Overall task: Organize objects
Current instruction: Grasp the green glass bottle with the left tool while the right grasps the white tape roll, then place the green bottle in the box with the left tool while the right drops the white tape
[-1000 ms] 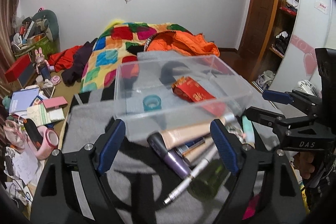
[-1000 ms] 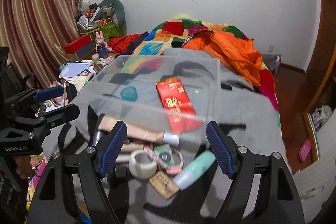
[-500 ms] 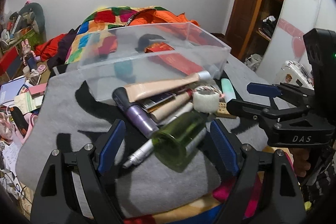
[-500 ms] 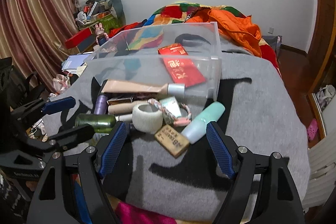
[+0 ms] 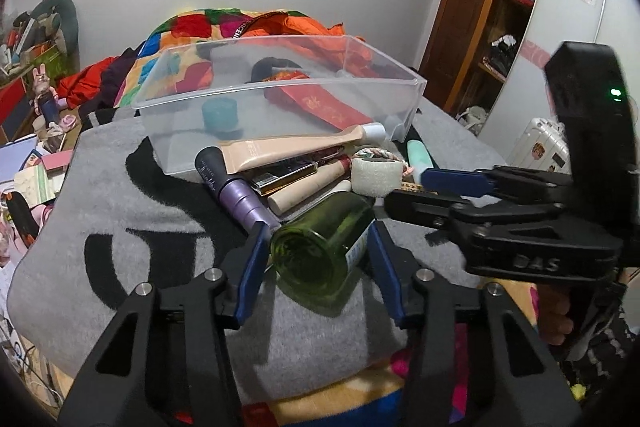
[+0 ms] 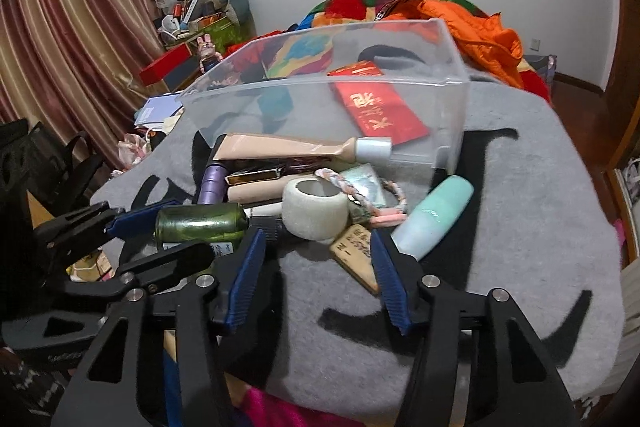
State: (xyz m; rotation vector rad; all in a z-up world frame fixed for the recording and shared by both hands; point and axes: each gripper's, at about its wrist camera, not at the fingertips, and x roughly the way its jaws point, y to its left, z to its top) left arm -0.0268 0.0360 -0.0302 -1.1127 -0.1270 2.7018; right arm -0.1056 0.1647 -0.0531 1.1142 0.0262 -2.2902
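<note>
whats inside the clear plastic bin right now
Inside the clear plastic bin lie a red envelope with gold characters and a small teal cylinder. The beige tube against the front wall hides the near part of the floor.

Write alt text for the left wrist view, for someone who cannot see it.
The left gripper is closing around a green glass bottle lying on a grey blanket. Behind it, cosmetic tubes and a white tape roll are piled against a clear plastic bin holding a red envelope. The right gripper reaches in from the right.
</note>
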